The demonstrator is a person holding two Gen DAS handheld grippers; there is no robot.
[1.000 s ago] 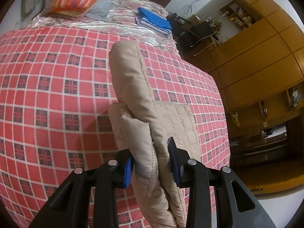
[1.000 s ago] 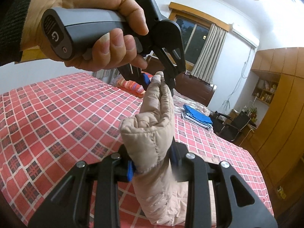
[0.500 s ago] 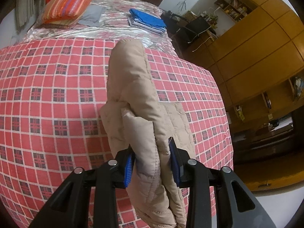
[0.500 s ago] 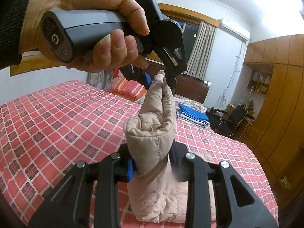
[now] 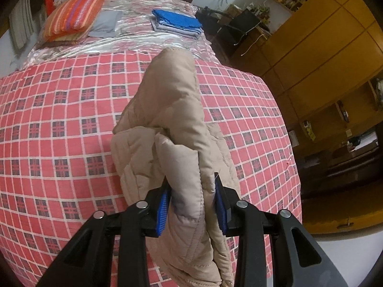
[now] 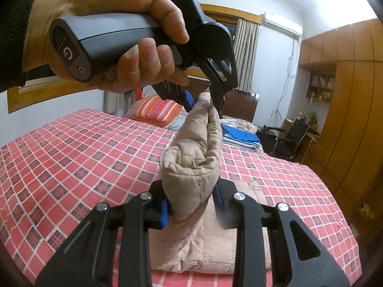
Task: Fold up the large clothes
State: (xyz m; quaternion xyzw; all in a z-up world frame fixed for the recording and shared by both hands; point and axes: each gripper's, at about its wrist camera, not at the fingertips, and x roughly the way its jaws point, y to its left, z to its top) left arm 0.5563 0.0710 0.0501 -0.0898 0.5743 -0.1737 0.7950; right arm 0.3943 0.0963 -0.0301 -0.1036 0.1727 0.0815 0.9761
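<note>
Jaws of both grippers were closed on the beige quilted puffer jacket (image 5: 177,129). In the left wrist view, the left gripper (image 5: 192,209) clamped a thick bunched fold of padded fabric between its blue pads (image 5: 161,210), with the cloth filling the gap between the jaws and spilling past them on the near side. From that grip a long padded ridge of the jacket rose away toward the far end of the bed (image 5: 47,119).

In the right wrist view, the right gripper (image 6: 191,206) pinched a rolled, cuff-like end of the same jacket, the fabric bulging above the jaws and hanging down beneath them. The rest of the garment lay as a flat quilted slab on the red checked bedspread (image 6: 71,157), near the foot edge of the bed and directly below the jaws. Above, a bare hand (image 6: 115,40) in a dark sleeve held the grey handle of the left gripper, whose tips bit the upper end of the raised fabric.

An orange striped pillow (image 5: 74,14) and a folded blue stack of cloth (image 5: 177,20) sat at the head end, well apart from the jacket.
</note>
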